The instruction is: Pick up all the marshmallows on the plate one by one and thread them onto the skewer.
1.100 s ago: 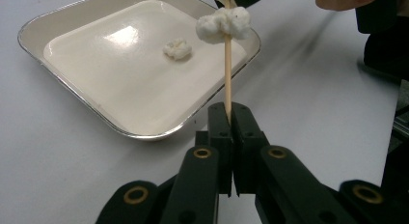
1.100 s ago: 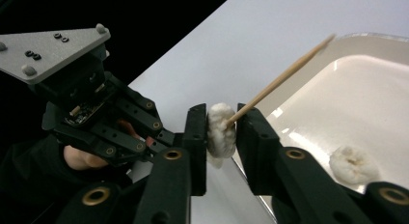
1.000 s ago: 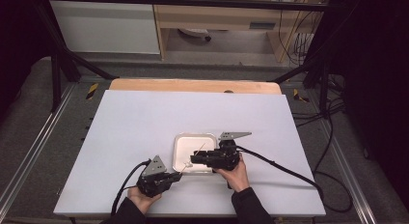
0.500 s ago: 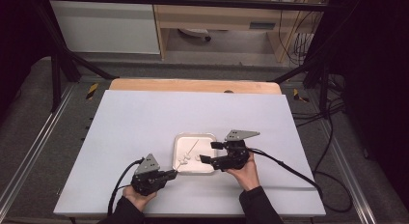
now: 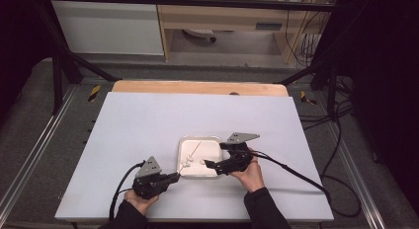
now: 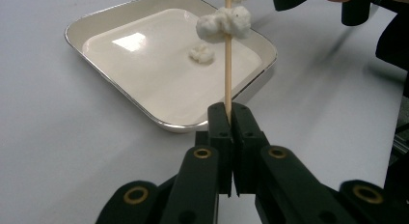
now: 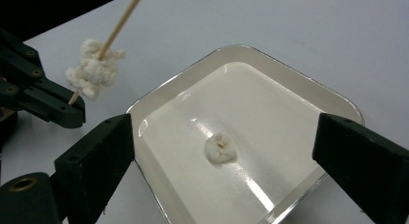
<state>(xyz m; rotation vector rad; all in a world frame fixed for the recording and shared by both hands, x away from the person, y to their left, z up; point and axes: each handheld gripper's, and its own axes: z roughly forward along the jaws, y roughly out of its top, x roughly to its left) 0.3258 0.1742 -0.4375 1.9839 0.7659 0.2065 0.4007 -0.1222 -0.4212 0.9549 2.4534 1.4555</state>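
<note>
A white tray (image 5: 213, 140) sits near the table's front edge. My left gripper (image 5: 175, 175) (image 6: 226, 112) is shut on the lower end of a thin wooden skewer (image 6: 227, 69), which slants up over the tray. White fluffy lumps (image 6: 223, 22) (image 7: 92, 70) are threaded on the skewer. One loose white piece (image 7: 220, 149) (image 6: 201, 52) lies on the tray floor. My right gripper (image 5: 213, 155) (image 7: 224, 127) hovers over the tray's right side. Its jaws have just been opening and stand wide apart, with the loose piece below the gap and untouched.
The tray rim (image 7: 159, 91) is raised and shiny. A pale tabletop (image 5: 148, 120) spreads out behind and beside the tray. Cables (image 5: 291, 167) trail from both grippers toward the front edge. A wooden strip (image 5: 197, 87) borders the far edge.
The right gripper's jaws opened wide and it drew slightly right, away from the skewer. A white piece now lies loose in the tray. The left gripper kept still, shut on the skewer.
</note>
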